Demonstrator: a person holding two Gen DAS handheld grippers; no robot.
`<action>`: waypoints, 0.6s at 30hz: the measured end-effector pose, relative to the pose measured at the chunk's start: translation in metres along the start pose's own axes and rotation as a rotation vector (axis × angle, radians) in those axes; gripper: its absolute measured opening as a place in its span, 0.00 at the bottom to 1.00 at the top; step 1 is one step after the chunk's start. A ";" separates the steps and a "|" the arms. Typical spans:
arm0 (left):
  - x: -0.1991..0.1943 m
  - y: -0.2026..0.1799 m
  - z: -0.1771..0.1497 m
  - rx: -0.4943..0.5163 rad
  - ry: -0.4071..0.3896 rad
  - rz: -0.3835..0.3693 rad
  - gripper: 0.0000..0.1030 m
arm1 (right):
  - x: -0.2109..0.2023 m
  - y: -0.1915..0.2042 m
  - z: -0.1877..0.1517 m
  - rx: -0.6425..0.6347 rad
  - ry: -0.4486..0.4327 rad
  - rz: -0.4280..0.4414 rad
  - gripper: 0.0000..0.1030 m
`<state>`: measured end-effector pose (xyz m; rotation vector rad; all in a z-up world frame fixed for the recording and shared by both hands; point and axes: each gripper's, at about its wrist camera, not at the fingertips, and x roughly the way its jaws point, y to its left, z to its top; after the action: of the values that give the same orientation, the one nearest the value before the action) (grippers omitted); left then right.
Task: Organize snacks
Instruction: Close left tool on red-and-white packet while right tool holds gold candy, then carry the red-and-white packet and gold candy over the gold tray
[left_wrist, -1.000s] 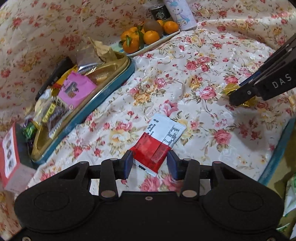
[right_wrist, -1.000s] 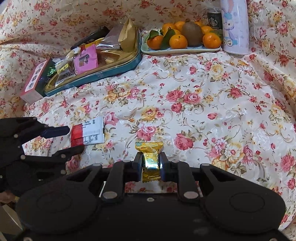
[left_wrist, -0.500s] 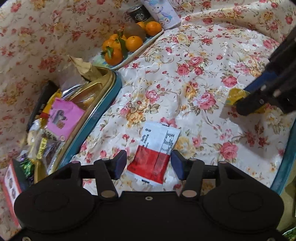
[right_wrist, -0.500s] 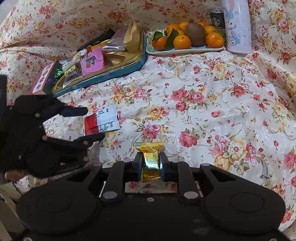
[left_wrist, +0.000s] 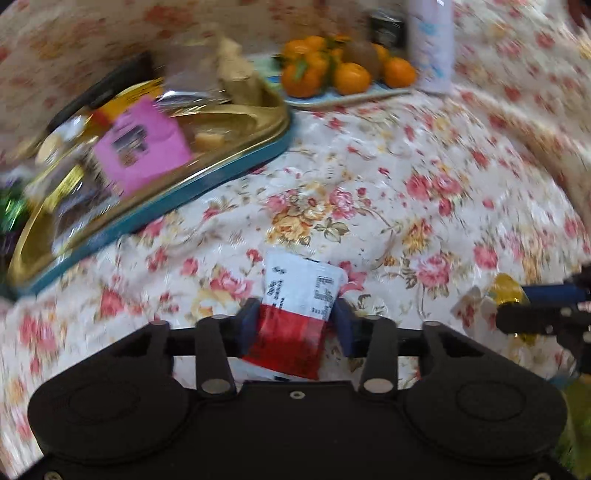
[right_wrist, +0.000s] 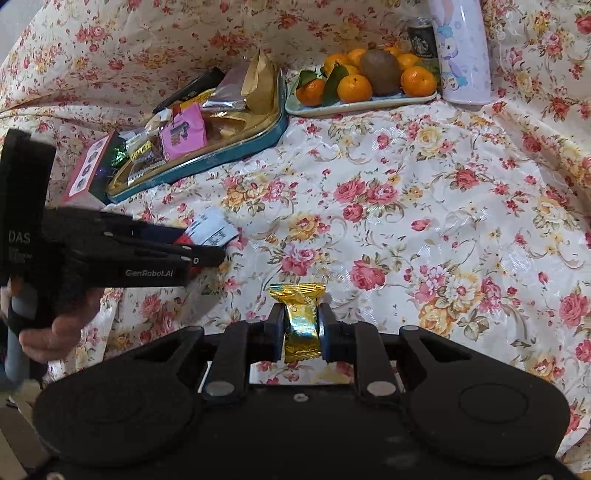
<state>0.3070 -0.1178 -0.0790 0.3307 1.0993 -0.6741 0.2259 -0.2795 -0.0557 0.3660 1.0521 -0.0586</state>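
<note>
Closing jaws of the left gripper (left_wrist: 295, 325) stand on either side of the red and white packet (left_wrist: 299, 306), which lies flat on the flowered cloth (left_wrist: 369, 177); the pads appear to meet its long edges, though blur leaves the contact uncertain. Jaws of the right gripper (right_wrist: 301, 328) are clamped across the middle of the gold sweet (right_wrist: 300, 317), its crimped end projecting forward. Beyond both, the tin tray (right_wrist: 258, 138) with a teal rim already holds a pile of wrapped snacks (a pink packet (right_wrist: 183, 133) among them), and a pale plate of oranges (right_wrist: 354, 86) stands just beside it.

Handling, as judged: the packet is light, thin and soft, with a slick film wrapper, so it is likely to buckle or slide under a hard squeeze. A hold across its narrow width near the middle, as set here, seems best; a hold at a sealed end would let it droop. The foil sweet is small, firm enough and crinkly, and a grip across its body should suffice.
</note>
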 end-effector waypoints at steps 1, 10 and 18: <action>-0.002 0.000 -0.002 -0.036 -0.002 0.000 0.44 | -0.002 0.000 0.000 0.000 -0.005 -0.002 0.20; -0.042 -0.005 -0.017 -0.225 -0.068 0.062 0.41 | -0.039 0.009 -0.007 -0.004 -0.072 -0.011 0.20; -0.112 -0.017 -0.049 -0.294 -0.131 0.148 0.41 | -0.085 0.026 -0.026 -0.011 -0.143 0.025 0.20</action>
<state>0.2291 -0.0652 0.0019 0.1113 1.0211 -0.3899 0.1678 -0.2571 0.0126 0.3591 0.9058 -0.0558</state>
